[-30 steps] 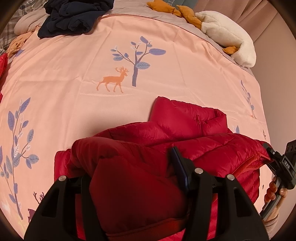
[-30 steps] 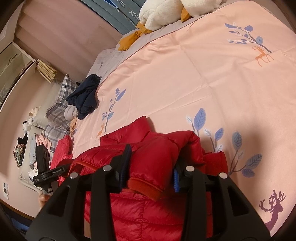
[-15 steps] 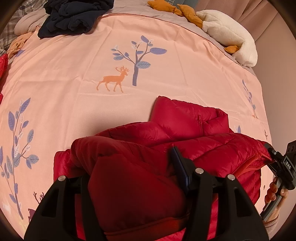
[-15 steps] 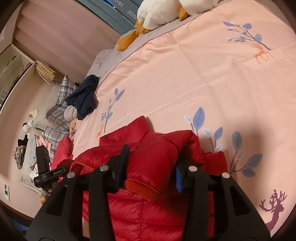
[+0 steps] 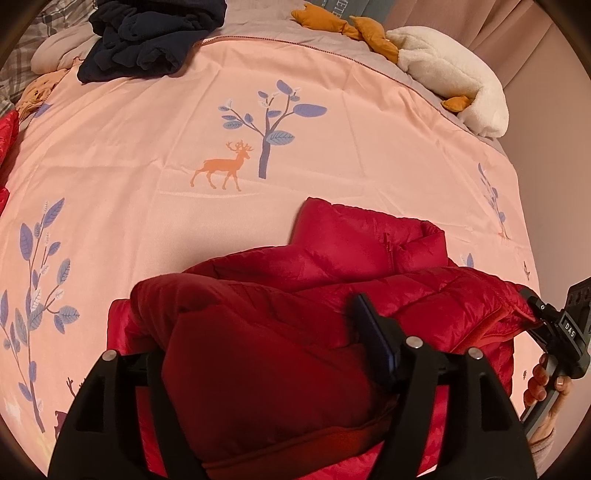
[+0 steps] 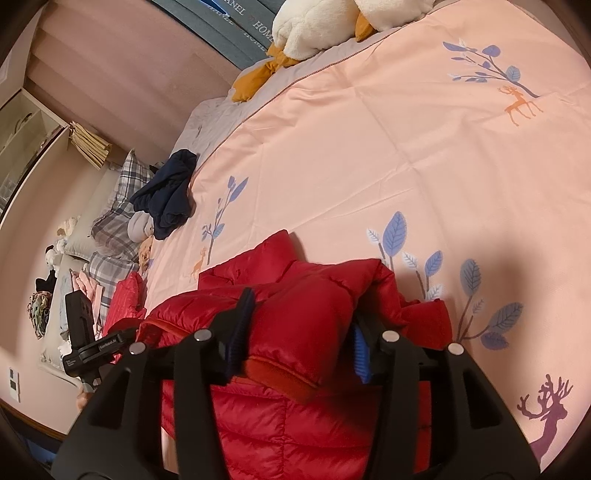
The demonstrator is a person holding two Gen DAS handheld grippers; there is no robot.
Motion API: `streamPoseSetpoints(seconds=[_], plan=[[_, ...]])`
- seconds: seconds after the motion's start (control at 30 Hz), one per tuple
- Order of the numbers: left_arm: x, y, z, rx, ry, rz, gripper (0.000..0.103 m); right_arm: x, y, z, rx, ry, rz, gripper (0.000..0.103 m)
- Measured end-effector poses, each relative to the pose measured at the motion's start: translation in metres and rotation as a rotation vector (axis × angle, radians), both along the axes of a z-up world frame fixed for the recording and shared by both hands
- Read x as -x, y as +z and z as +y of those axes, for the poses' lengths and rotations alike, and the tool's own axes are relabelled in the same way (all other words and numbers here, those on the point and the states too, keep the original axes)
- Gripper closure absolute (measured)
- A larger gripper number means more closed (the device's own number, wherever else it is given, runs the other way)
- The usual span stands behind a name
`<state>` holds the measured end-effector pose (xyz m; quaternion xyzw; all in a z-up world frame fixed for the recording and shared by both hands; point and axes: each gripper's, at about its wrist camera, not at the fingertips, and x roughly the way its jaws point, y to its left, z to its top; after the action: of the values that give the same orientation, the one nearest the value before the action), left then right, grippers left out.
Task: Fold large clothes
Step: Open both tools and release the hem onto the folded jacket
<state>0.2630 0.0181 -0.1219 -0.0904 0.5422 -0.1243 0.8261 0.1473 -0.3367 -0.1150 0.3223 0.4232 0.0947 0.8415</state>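
1. Red puffer jacket (image 5: pixel 332 295): bunched on the pink duvet (image 5: pixel 129 166), at 6 o'clock in both views.
2. Left gripper (image 5: pixel 266 354): jaws apart, just been opening, jacket fold between them.
3. Right gripper (image 6: pixel 299 336): jaws opening, sleeve cuff (image 6: pixel 284 376) between, grip loosening.

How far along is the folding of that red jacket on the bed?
Done: both sleeves of the red jacket lie folded across its body. In hand: the left tongs and right tongs have just been opening, a sleeve between each pair. Left: folding the body up; the dark clothes heap looks unfolded.
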Motion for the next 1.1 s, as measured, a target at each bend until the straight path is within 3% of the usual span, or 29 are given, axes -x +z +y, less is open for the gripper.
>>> streamPoseSetpoints(seconds=[0.23, 0.4, 1.1], plan=[[0.003, 0.005, 0.000, 0.009, 0.007, -0.004, 0.028, 0.002, -0.001, -0.002, -0.017, -0.006, -0.003, 0.048], [0.005, 0.011, 0.000, 0.005, 0.013, -0.024, 0.015, 0.002, 0.000, -0.002, -0.024, -0.009, -0.003, 0.047], [0.007, 0.021, 0.004, 0.005, 0.030, -0.056, 0.014, 0.002, 0.009, -0.011, -0.021, -0.023, -0.021, 0.038]])
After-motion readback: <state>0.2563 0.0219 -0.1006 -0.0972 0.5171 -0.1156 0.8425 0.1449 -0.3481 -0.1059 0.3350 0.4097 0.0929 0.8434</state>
